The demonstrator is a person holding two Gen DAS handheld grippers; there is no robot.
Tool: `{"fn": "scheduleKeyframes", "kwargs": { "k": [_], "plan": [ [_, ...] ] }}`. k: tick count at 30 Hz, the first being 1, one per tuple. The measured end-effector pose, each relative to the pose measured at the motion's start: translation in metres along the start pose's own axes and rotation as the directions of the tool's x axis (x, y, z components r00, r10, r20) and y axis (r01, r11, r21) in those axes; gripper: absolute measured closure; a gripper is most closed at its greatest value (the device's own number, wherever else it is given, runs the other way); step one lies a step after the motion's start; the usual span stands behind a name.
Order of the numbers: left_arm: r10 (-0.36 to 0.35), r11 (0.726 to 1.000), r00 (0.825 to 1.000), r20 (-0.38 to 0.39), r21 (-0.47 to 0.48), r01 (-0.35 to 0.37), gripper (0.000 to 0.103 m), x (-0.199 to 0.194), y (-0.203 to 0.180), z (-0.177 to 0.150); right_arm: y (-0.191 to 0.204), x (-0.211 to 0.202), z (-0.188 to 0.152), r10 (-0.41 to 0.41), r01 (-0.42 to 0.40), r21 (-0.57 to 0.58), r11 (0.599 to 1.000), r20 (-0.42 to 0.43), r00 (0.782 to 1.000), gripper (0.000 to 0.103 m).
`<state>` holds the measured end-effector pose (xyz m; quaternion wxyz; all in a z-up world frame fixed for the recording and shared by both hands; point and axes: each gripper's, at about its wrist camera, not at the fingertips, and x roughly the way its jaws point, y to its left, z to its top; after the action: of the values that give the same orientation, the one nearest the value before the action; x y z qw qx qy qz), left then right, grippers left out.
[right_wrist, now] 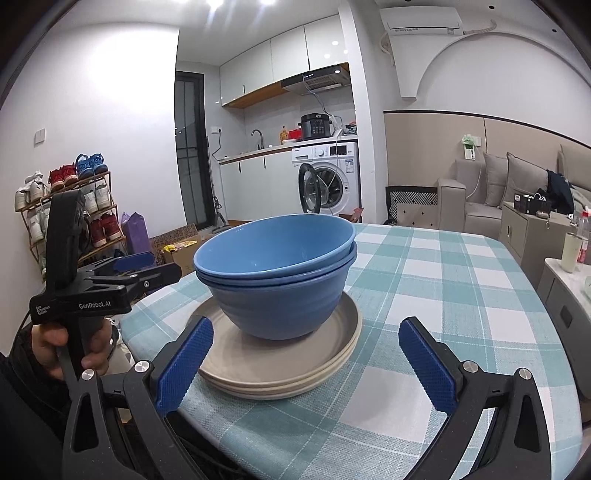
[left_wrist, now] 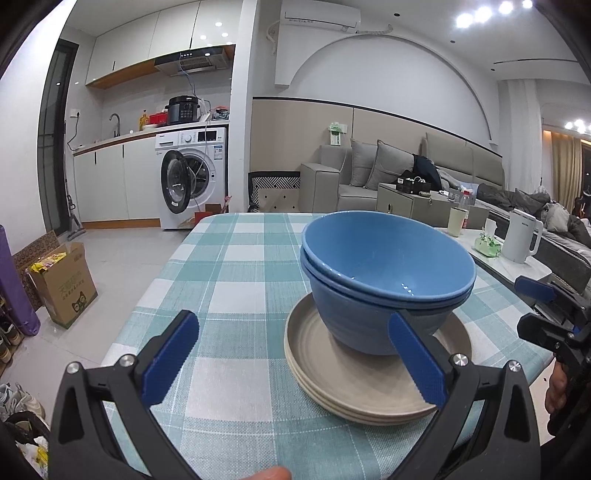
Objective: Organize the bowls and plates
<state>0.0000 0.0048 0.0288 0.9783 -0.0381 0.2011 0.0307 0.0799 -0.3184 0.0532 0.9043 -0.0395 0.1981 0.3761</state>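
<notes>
Teal-and-white checked cloth covers my worktop [right_wrist: 443, 295]. Near its front edge sit two stacked beige plates [right_wrist: 280, 373], and on them two nested blue bowls [right_wrist: 277, 273], upright. My left hand-held gripper [left_wrist: 291, 358] is spread wide, empty, beside the plates. My right hand-held gripper [right_wrist: 306, 365] is likewise spread, holding nothing.

Room was evenly bright from ceiling spotlights [left_wrist: 484, 14] that blew out a bit; fisheye bent the walls, dark vignette in corners, everything stayed pretty sharp.
</notes>
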Motion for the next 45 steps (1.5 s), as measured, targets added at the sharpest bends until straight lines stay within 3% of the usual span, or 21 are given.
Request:
{"fn": "scheduleKeyframes", "kwargs": {
  "k": [17,45],
  "plan": [
    [0.000,0.999,1.000,-0.004,0.054,0.000,0.000,-0.001,-0.013,-0.011,0.007,0.005,-0.007,0.000,-0.001,-0.036,0.999,-0.007,1.000,0.001],
    [-0.003,0.998,1.000,-0.006,0.058,0.003,0.000,-0.001,-0.014,-0.011,0.010,0.006,-0.009,0.012,-0.012,-0.036,0.999,-0.012,1.000,0.001]
  ]
}}
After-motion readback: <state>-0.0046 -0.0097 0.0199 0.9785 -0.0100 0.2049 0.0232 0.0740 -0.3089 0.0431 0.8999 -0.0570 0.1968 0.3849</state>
